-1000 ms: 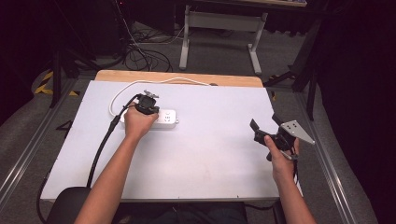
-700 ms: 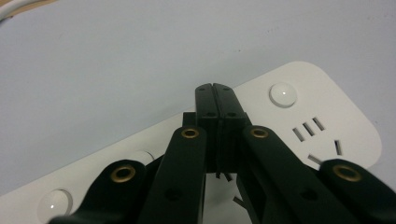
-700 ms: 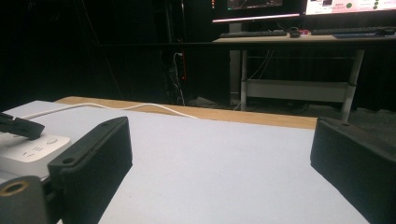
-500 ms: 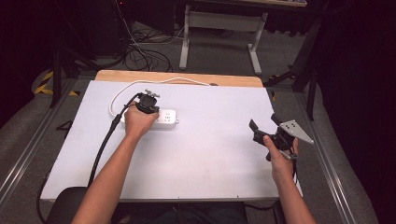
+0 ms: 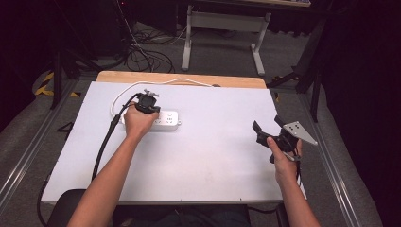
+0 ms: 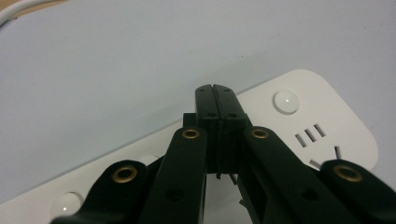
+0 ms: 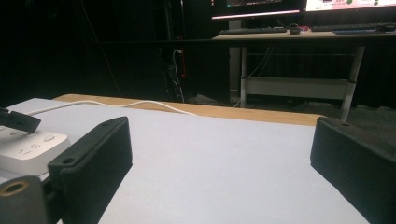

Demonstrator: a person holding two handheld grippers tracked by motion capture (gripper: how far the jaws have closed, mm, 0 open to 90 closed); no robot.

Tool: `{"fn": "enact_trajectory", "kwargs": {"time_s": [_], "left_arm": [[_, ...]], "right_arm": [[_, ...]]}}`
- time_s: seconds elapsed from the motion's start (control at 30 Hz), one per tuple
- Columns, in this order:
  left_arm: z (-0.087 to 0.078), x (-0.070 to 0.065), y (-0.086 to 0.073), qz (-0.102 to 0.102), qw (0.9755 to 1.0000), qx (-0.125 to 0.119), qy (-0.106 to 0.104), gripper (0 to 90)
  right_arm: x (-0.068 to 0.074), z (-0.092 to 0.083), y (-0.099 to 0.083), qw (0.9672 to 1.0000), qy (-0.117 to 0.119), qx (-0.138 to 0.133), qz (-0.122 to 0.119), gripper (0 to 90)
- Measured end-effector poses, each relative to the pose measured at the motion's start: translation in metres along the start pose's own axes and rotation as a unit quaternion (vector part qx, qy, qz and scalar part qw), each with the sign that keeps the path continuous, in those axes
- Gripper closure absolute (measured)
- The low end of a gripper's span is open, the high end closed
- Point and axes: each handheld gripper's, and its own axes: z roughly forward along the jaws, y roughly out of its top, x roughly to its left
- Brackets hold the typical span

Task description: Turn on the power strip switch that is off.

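Observation:
A white power strip (image 5: pixel 165 121) lies on the left half of the white table (image 5: pixel 213 161). My left gripper (image 5: pixel 147 101) points down at the strip's left part, its jaws shut with nothing between them. In the left gripper view the closed tips (image 6: pixel 216 89) hover over the strip (image 6: pixel 303 121), next to a round button (image 6: pixel 286 101) and socket slots. My right gripper (image 5: pixel 268 125) is held above the table's right side, its jaws wide open and empty. In the right gripper view the open gripper (image 7: pixel 219 154) looks across the bare tabletop, and the strip (image 7: pixel 28 147) lies at far left.
The strip's white cable (image 5: pixel 156 84) loops toward the wooden back edge (image 5: pixel 189 78) of the table. A black cable (image 5: pixel 106 142) trails from the left gripper off the front. Behind the table stand a desk frame (image 5: pixel 222 28) and floor cables (image 5: pixel 142 56).

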Motion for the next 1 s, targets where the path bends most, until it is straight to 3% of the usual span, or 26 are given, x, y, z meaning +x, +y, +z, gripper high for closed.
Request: {"fn": "enact_trajectory", "kwargs": {"time_s": [0.13,0.27,0.37,0.57,0.9,1.0], "left_arm": [[-0.006,0.003,-0.005,-0.001,0.9994,-0.034,-0.005,90.0],[-0.018,0.003,-0.008,0.002,0.9973,-0.073,-0.011,89.9],[-0.030,0.003,-0.012,-0.006,0.9942,-0.106,-0.019,89.5],[-0.057,0.008,-0.024,-0.005,0.9884,-0.150,-0.023,85.0],[-0.101,0.015,-0.049,-0.022,0.9743,-0.223,-0.020,75.9],[-0.115,0.017,-0.058,-0.025,0.9691,-0.245,-0.006,65.3]], "right_arm": [[-0.001,0.000,0.000,1.0000,-0.002,0.001,-0.001,6.0],[0.001,0.001,0.000,1.0000,-0.001,0.001,-0.002,6.0],[0.001,0.000,0.000,1.0000,-0.002,0.001,-0.003,6.0],[0.002,0.001,-0.001,1.0000,0.000,0.002,-0.004,6.1],[0.005,0.002,-0.001,1.0000,0.001,0.004,-0.006,6.1],[0.005,0.002,-0.001,1.0000,0.000,0.003,-0.007,6.1]]}}
